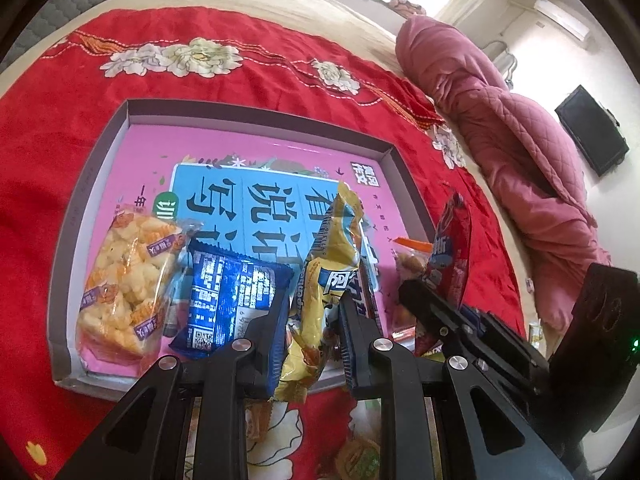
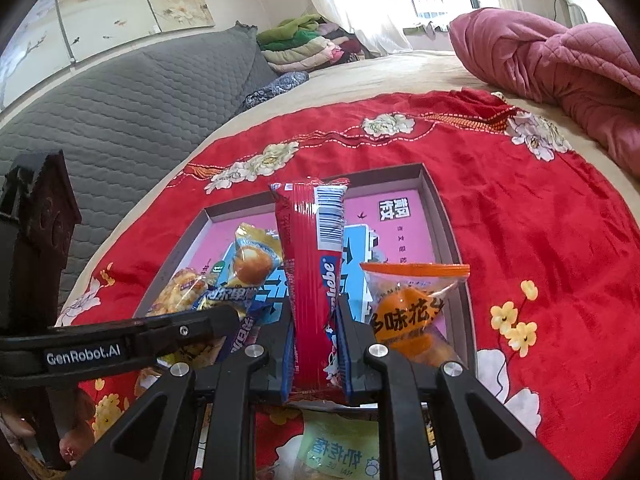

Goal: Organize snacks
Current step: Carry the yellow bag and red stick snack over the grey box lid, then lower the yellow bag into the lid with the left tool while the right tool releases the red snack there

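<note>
On a red floral bedspread (image 2: 540, 220), a shallow box (image 1: 256, 112) is being filled: the left gripper (image 1: 312, 328) is clamped on a yellow packet (image 1: 320, 280), the right gripper (image 2: 314, 340) on a red stick pack (image 2: 308, 264), both held above it for placing.

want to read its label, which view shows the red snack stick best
The right wrist view: the red snack stick stands front-on between the right gripper's fingers, barcode visible. The left wrist view shows only its edge.

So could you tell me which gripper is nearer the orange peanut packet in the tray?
Right. The right gripper is directly beside the orange peanut packet; the left gripper sits farther off.
</note>
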Motion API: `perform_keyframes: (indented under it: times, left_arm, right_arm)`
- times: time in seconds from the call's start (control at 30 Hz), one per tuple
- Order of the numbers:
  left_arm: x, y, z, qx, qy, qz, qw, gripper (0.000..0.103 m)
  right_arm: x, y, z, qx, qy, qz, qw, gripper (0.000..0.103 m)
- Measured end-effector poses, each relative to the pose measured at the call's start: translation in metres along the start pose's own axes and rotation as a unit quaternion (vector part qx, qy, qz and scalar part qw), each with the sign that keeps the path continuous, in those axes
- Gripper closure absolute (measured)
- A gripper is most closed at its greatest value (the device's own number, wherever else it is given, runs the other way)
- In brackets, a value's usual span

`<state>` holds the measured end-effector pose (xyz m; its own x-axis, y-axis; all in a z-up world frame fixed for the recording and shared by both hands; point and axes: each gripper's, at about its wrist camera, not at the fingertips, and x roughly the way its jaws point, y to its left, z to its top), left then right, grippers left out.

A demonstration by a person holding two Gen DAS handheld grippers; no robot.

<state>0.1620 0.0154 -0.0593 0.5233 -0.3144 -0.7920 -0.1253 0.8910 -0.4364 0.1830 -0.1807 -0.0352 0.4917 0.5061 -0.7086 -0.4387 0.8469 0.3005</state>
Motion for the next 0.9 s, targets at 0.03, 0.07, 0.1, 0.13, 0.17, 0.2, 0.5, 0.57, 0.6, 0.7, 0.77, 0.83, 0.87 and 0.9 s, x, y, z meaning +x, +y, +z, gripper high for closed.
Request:
perform_keyframes:
  times: [0.03,0.07,0.1,0.13,0.17,0.2,0.5,0.57,0.6,0.7,0.77,0.83,0.87,0.9]
  left_arm:
    - [0.001,0.000,0.000,-0.001,0.000,0.000,1.0000,0.079]
    - [0.001,0.000,0.001,-0.001,-0.001,0.000,1.0000,0.079]
    - [0.002,0.000,0.002,-0.002,-0.001,0.000,1.0000,0.079]
    - [0.003,0.000,0.002,-0.001,-0.001,0.000,1.0000,0.079]
    - [0.004,0.000,0.003,-0.001,-0.001,0.001,1.0000,0.079]
    - [0.005,-0.001,0.003,-0.002,-0.001,-0.001,1.0000,0.079]
    - [0.018,-0.005,0.005,0.010,0.006,0.008,0.9999,0.079]
    - [0.019,-0.005,0.005,0.009,0.008,0.007,0.9999,0.079]
    - [0.019,-0.005,0.005,0.010,0.009,0.007,0.9999,0.078]
    - [0.020,-0.005,0.005,0.010,0.010,0.007,0.9999,0.078]
    - [0.020,-0.005,0.005,0.010,0.010,0.007,0.9999,0.078]
    - [0.020,-0.004,0.005,0.010,0.010,0.007,0.9999,0.078]
    - [0.021,-0.004,0.004,0.009,0.012,0.006,0.9999,0.078]
    - [0.021,-0.004,0.004,0.009,0.013,0.006,0.9999,0.078]
  right_arm:
    - [0.001,-0.001,-0.001,0.001,0.002,0.000,1.000,0.085]
    - [0.001,-0.001,-0.001,0.001,0.003,0.000,1.000,0.085]
    - [0.002,-0.001,-0.002,0.001,0.003,0.000,1.000,0.085]
    - [0.003,-0.001,-0.002,0.002,0.005,0.001,1.000,0.085]
    - [0.003,-0.001,-0.003,0.001,0.006,0.002,1.000,0.085]
    - [0.003,0.000,-0.003,0.000,0.006,0.001,1.000,0.085]
    - [0.007,0.002,-0.005,-0.004,0.008,0.000,1.000,0.085]
    - [0.008,0.001,-0.006,-0.003,0.009,0.000,1.000,0.085]
    - [0.008,0.000,-0.006,-0.003,0.009,0.000,1.000,0.085]
    - [0.008,-0.001,-0.007,0.000,0.009,0.000,1.000,0.085]
    - [0.009,-0.001,-0.006,0.000,0.010,0.000,1.000,0.085]
    - [0.009,-0.001,-0.007,0.001,0.011,-0.001,1.000,0.085]
    - [0.009,-0.001,-0.007,0.000,0.012,-0.002,1.000,0.085]
    - [0.010,-0.001,-0.007,0.000,0.013,-0.003,1.000,0.085]
